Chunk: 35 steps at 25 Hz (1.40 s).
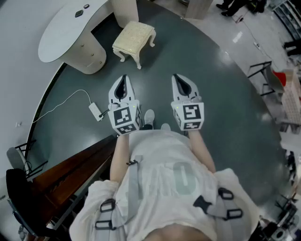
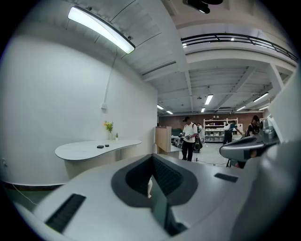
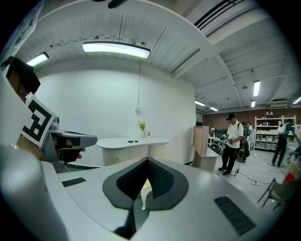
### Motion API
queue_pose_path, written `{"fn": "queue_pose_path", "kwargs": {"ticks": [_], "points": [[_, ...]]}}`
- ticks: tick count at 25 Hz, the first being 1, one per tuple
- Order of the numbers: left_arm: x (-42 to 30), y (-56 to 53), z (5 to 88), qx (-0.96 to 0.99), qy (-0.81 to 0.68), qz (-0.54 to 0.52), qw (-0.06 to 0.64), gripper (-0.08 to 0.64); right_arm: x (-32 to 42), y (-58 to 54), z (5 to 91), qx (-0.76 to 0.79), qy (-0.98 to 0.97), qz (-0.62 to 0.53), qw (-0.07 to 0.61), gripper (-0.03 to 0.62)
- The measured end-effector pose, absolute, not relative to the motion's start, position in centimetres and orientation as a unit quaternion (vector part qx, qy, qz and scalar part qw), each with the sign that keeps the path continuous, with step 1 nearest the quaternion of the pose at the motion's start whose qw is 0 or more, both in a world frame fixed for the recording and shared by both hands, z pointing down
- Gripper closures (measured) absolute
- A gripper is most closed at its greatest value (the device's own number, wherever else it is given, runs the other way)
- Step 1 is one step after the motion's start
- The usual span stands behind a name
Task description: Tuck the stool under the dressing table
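I see a dark grey floor (image 1: 211, 80) under me, meeting paler floor (image 1: 225, 23) at the upper right. The cream stool (image 1: 134, 38) stands on the dark part, just beside the white worktop (image 1: 61, 33) and apart from its base. A white plug block (image 1: 95, 111) with its cable (image 1: 61, 102) lies on the floor to the left. On the worktop sit two small dark items (image 1: 79, 13), perhaps remotes, and near the wall a little vase (image 2: 109, 127) of yellow flowers.
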<state>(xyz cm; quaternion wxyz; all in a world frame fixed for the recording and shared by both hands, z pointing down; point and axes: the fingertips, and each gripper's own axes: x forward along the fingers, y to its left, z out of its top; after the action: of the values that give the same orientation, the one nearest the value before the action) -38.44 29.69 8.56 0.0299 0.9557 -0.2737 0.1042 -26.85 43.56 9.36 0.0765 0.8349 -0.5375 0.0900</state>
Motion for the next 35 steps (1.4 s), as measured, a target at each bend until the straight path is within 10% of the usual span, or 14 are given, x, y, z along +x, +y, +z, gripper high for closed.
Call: {"fn": "queue_pose_path", "kwargs": {"ticks": [35], "points": [[-34.0,18.5,10.3,0.96,-0.252,0.107,0.051,0.557,-23.0,35.2,11.8,0.856,-0.495,0.124,0.085,0.589]]}}
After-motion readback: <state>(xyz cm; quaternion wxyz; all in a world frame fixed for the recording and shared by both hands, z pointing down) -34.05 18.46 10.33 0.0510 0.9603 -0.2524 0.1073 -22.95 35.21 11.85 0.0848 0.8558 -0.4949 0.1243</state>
